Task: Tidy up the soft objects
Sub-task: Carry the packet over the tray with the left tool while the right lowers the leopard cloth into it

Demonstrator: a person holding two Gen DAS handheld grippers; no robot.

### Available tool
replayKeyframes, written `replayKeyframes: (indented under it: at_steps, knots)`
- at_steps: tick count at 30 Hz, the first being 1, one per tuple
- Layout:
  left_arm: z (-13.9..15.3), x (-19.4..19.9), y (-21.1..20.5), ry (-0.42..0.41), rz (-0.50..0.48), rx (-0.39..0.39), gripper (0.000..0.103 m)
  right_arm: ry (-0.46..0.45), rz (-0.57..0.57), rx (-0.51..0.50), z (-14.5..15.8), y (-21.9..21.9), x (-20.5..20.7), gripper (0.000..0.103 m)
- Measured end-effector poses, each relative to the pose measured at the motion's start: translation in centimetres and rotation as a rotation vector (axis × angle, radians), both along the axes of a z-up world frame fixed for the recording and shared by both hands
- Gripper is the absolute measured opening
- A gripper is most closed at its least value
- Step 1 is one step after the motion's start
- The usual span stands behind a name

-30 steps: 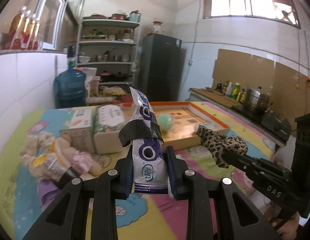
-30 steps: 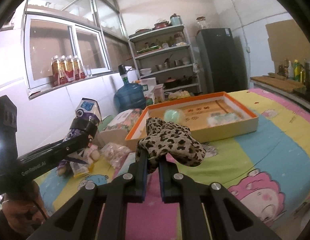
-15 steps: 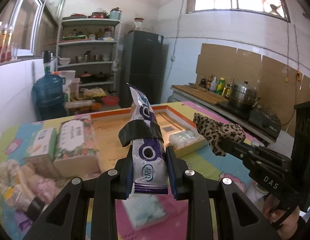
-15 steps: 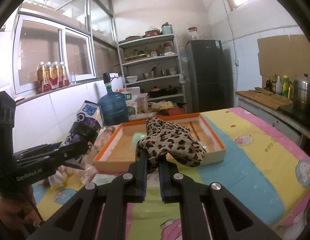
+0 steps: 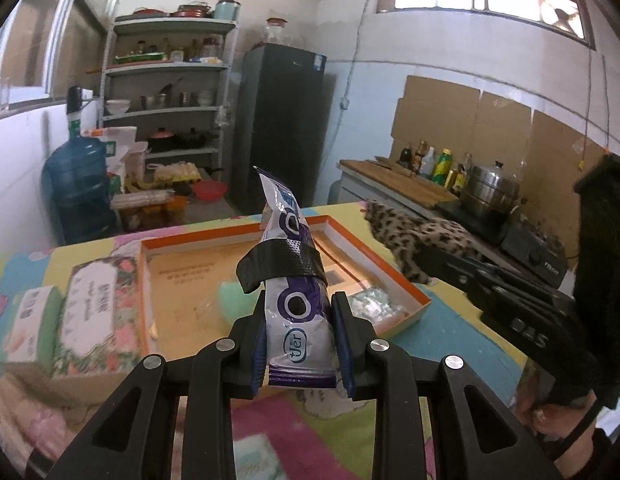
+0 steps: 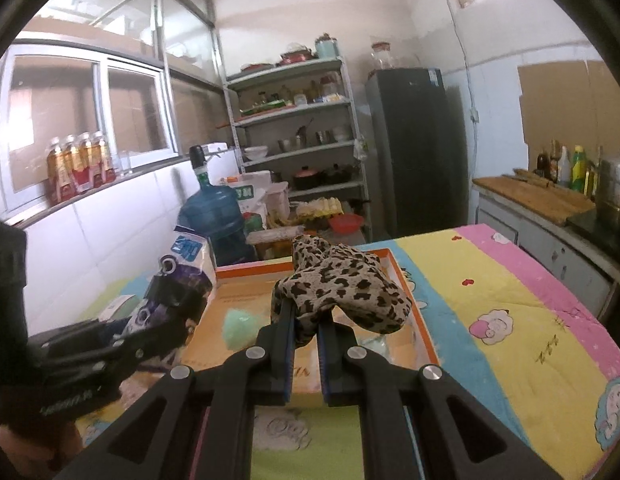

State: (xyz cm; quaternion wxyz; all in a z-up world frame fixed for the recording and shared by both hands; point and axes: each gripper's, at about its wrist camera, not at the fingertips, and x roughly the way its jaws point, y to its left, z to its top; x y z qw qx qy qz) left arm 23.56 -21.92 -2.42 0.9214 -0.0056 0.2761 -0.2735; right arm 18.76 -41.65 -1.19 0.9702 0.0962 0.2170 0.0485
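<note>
Claws, two: left claw (image 5: 300,354) grips one purple packet (image 5: 296,312), right claw (image 6: 306,344) pinches one leopard cloth (image 6: 341,288)

**Head count around the orange tray**

Two tongs (image 5: 300,344) (image 6: 306,354), one pouch (image 5: 296,300), one leopard-print cloth (image 6: 341,292). One orange tray (image 5: 389,276) with one green ball (image 5: 234,300) and one clear packet (image 5: 373,306) inside. Two tissue packs (image 5: 90,304) (image 5: 32,320) beside it. One water jug (image 6: 214,216), one fridge (image 6: 413,144), four bottles (image 6: 78,164) on the sill.

Both grippers, pouch (image 5: 297,308) and leopard cloth (image 6: 341,292) in grip, have moved from the table's near-left over the tray (image 5: 389,276)
</note>
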Motion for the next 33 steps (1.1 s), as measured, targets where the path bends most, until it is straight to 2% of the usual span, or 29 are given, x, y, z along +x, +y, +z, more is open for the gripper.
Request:
replayKeyframes:
  at_steps: [5,13,33]
  knots:
    - [-1.0,2.7,-1.8,0.083,-0.03,-0.004,0.029,0.063,0.012,0.057,-1.1,-1.4,3.4,0.01]
    - [-3.6,5.8,-2.7,0.199,-0.035,-0.029,0.029,0.14,0.004,0.05,-2.8,-2.3,6.9,0.01]
    - [-6.0,7.1,-4.7,0.248,-0.051,0.031,0.029,0.208,0.01,0.029,-4.6,-2.1,9.3,0.01]
